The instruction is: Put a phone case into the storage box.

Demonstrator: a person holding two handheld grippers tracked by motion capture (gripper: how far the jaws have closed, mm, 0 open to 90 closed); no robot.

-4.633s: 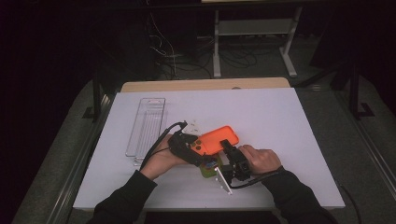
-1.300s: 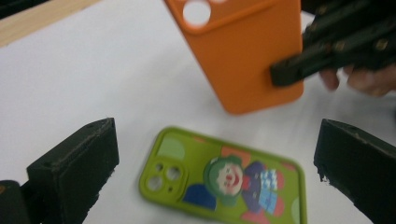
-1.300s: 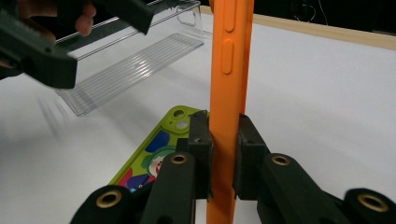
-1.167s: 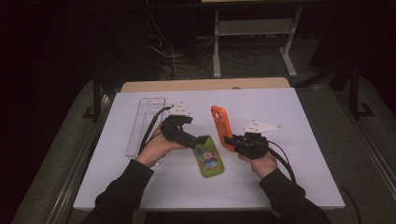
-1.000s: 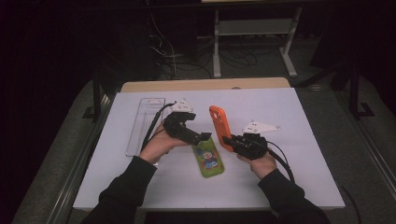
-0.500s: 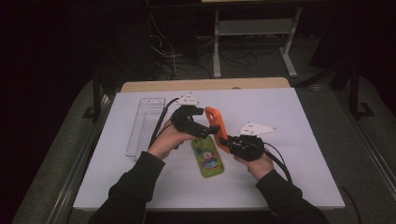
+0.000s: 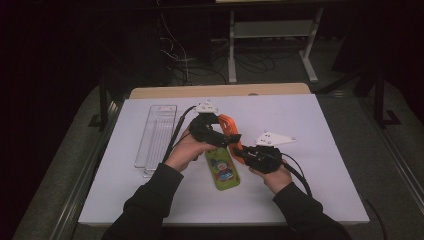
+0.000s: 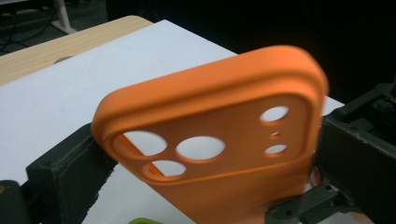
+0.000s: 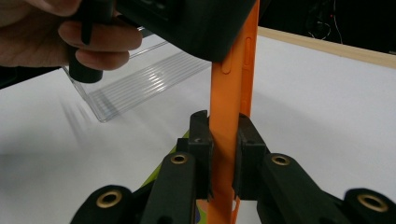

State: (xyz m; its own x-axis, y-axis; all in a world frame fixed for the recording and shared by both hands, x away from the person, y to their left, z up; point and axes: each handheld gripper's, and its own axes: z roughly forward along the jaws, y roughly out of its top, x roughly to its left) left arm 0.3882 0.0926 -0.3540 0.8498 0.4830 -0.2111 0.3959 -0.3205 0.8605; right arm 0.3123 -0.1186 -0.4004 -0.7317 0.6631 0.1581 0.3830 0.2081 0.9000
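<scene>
At the centre of the high view, the right gripper clamps its fingers on the thin edge of a soft orange phone case with round camera cut-outs, holding it upright above the white worktop. The left gripper straddles the case's upper end; its fingers sit at both side edges, gripping the case. A green phone with a cartoon picture lies flat just below. A clear ribbed plastic tray rests at centre left.
</scene>
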